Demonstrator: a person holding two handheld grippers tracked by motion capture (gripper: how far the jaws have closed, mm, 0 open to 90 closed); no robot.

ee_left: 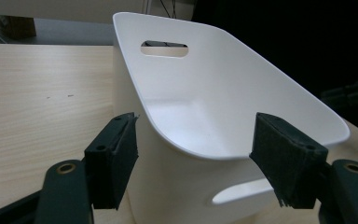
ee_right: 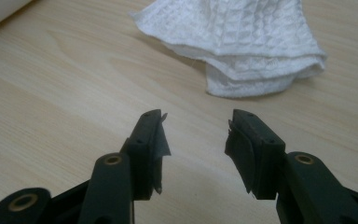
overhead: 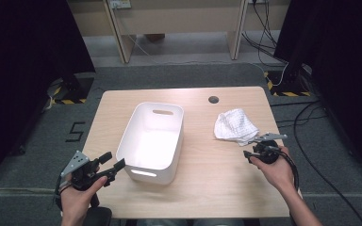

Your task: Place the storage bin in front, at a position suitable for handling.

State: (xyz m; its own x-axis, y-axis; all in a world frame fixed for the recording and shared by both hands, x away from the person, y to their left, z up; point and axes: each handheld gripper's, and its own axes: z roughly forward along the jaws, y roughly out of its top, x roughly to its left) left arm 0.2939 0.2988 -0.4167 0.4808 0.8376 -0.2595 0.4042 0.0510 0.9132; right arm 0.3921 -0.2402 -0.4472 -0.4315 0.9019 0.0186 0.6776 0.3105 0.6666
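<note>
Jaws of the right gripper [ee_right: 193, 140] are held apart over bare wood, nothing between them; a folded white cloth [ee_right: 242, 42] is seen just beyond, untouched. Jaws of the left gripper [ee_left: 196, 158] are spread wide beside the near corner of a white bin [overhead: 153, 141], which is not gripped. Both are set on the table [overhead: 217, 179].

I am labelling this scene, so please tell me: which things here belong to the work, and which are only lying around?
Belong to the work:
- white cloth, just ahead of the open right tool
- white bin, which the open left tool faces

Only around:
- cable hole in the table
- floor cables
</note>
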